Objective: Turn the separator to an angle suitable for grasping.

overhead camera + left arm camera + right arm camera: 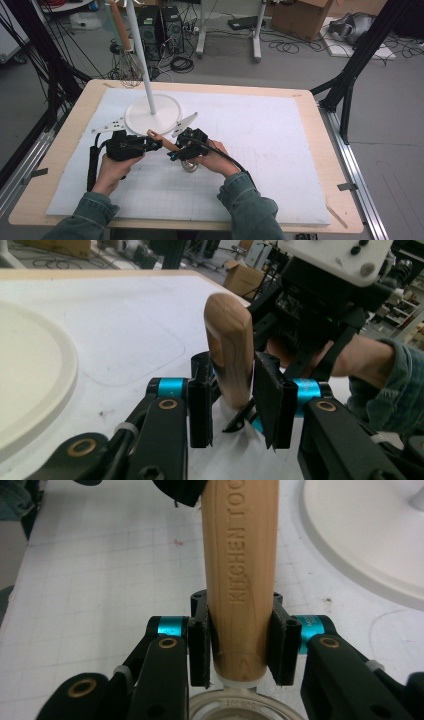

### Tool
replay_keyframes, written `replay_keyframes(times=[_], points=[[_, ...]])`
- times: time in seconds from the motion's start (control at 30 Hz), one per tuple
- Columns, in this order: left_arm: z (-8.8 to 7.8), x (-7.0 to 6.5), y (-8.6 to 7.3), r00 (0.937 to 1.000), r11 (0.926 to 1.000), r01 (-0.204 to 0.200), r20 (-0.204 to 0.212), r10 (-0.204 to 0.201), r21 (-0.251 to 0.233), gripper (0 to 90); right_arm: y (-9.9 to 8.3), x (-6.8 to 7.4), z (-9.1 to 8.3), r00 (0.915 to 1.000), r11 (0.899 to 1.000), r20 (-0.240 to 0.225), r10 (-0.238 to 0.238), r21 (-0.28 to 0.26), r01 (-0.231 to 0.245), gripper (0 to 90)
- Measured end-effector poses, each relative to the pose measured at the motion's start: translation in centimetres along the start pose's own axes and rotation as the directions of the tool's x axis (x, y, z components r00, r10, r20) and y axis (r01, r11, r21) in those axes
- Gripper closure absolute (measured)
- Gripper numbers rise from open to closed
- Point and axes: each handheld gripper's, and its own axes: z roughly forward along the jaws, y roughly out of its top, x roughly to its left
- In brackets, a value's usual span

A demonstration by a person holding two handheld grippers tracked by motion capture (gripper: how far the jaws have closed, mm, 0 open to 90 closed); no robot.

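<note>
A whisk with a wooden handle (162,141) is held level above the white mat, just in front of the stand's base. My right gripper (176,151) is shut on the handle (240,555) close to its metal collar (235,707), and both pads press the wood. The wire head (189,166) pokes out under the right hand. My left gripper (151,145) comes from the left, and its jaws sit on either side of the handle's rounded free end (229,340), with the pads against the wood. In the left gripper view, the left gripper (234,405) faces the right gripper's body (325,295).
A white stand with a round base (152,114) and a leaning pole (140,50) rises just behind the grippers. A second whisk (127,55) hangs from it. The white mat (280,150) covers the wooden table. The base's rim shows at left (30,370) and at upper right (365,540).
</note>
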Motion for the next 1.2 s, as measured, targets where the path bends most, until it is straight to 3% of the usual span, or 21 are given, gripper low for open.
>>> replay_keyframes(times=[0.13, 0.27, 0.37, 0.53, 0.73, 0.97, 1.1, 1.2], points=[[0.1, -1.2, 1.1, 0.9989, 0.9993, -0.037, -0.03, 0.037, -0.005, 62.7, 0.6, 0.9, -0.8, 0.9987, 0.999, 0.052, 0.004, -0.047, -0.002, 68.6], [0.1, -2.4, 2.2, 0.9956, 0.9968, -0.079, -0.05, 0.079, -0.01, 65.7, 1.2, 1.8, -1.4, 0.9978, 0.997, 0.065, 0.01, -0.081, -0.005, 68.5], [-0.1, -2.9, 2.9, 0.9958, 0.9959, -0.089, -0.023, 0.089, -0.016, 70.9, 1.4, 2.1, -1.9, 0.9983, 0.993, 0.056, 0.02, -0.117, -0.013, 68.4], [-0.7, -4.0, 4.3, 0.988, 0.9876, -0.154, 0.018, 0.154, 0.031, 71.3, 1.6, 2.4, -3.0, 0.9995, 0.983, -0.022, 0.02, -0.181, -0.024, 63.0], [-1.5, -4.6, 5.5, 0.9803, 0.9831, -0.18, 0.088, 0.177, 0.032, 71.6, 1.5, 2.5, -4.2, 0.9924, 0.969, -0.123, 0.001, -0.245, -0.032, 59.8], [-1.9, -5.2, 6.4, 0.9703, 0.9791, -0.202, 0.141, 0.196, 0.025, 71.9, 1.8, 2.9, -4.0, 0.9804, 0.954, -0.195, -0.024, -0.298, -0.036, 69.0], [-2.0, -5.2, 6.6, 0.9695, 0.9776, -0.21, 0.133, 0.206, 0.016, 71.8, 2.0, 3.3, -4.2, 0.9838, 0.948, -0.179, -0.012, -0.314, -0.045, 70.5], [-2.0, -5.3, 6.6, 0.9727, 0.9777, -0.21, 0.102, 0.208, 0.004, 71.1, 2.2, 3.5, -4.3, 0.9924, 0.948, -0.123, 0.004, -0.314, -0.043, 70.8]])
